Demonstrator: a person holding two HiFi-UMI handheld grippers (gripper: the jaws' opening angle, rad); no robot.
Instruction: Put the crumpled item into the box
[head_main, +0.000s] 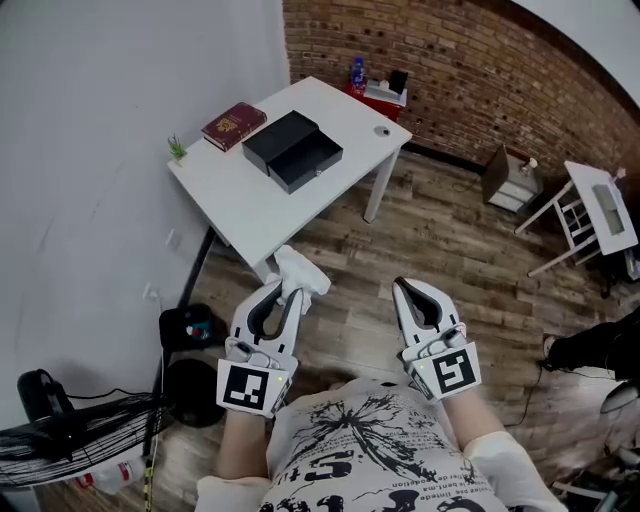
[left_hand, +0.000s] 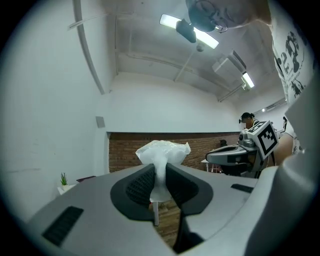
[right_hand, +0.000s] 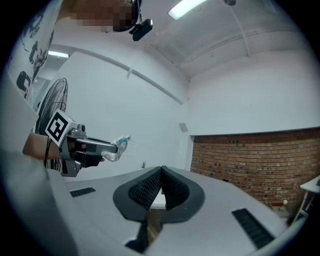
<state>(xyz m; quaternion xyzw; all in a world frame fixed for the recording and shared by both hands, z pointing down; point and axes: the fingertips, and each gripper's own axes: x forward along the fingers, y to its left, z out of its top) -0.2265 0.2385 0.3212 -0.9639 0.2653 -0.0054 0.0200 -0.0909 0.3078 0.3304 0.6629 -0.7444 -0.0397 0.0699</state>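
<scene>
Wad (head_main: 303, 272) pinched at the tips of left gripper (head_main: 287, 296), ready to drop into box (head_main: 292, 150) at 12 o'clock. Right gripper (head_main: 405, 288) closed, empty, idle.

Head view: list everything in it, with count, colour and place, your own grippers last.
table: one, white, against the left wall.
box: one, black, open, on the table.
book: one, dark red, on the table beside the box.
plant: one, green, table's wall-side corner.
fan: one, black, floor, lower left.
crumpled item: one, white, held short of the table.
left gripper: one, white, shut on the crumpled item.
right gripper: one, white, jaws together, empty.
</scene>
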